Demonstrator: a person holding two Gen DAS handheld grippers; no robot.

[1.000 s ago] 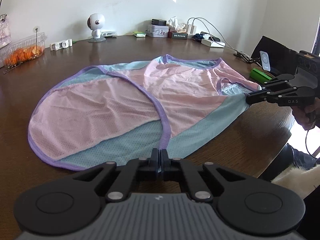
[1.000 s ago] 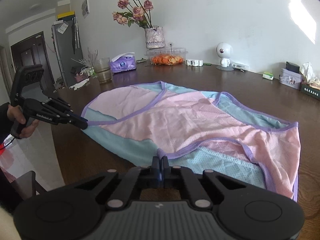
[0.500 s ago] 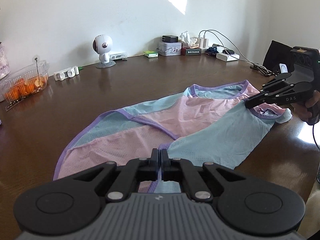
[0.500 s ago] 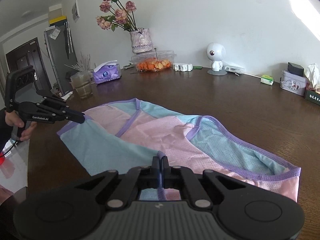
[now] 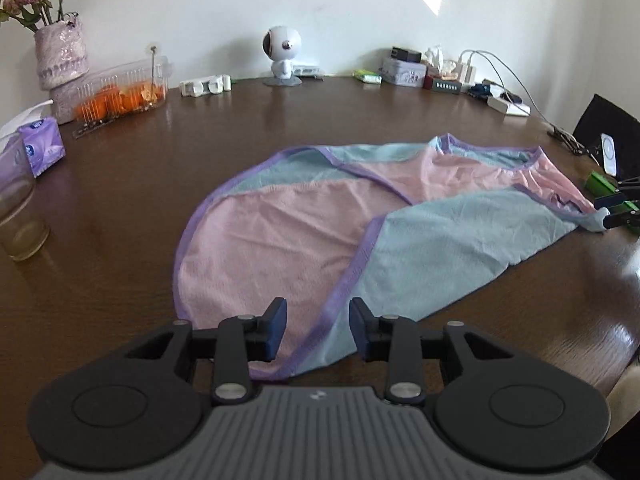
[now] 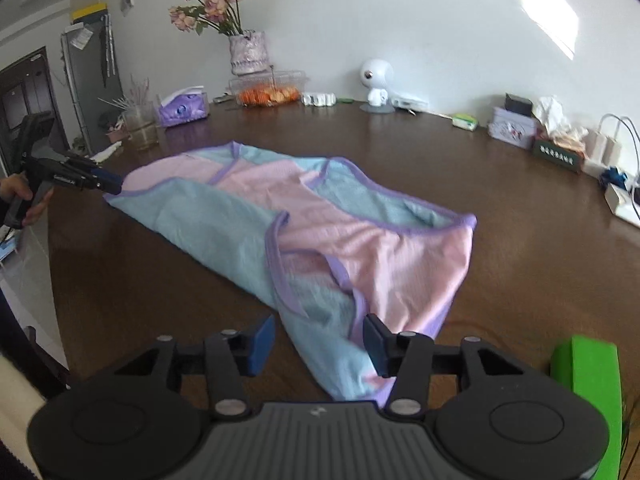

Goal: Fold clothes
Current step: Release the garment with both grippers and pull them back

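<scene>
I see the garment [image 5: 304, 240] of pink and pale-blue mesh with purple trim lying flat, folded over itself, on the table [image 5: 120, 208]; one end reaches the near edge.

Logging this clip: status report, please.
Left gripper and right gripper just opened, nothing pinched. Garment lies folded on table. Nothing in the way.

Left gripper [image 5: 318, 330]: black linkage arms, silver screws, dark blue finger pads, ribbed grey body w/ small logo.
</scene>
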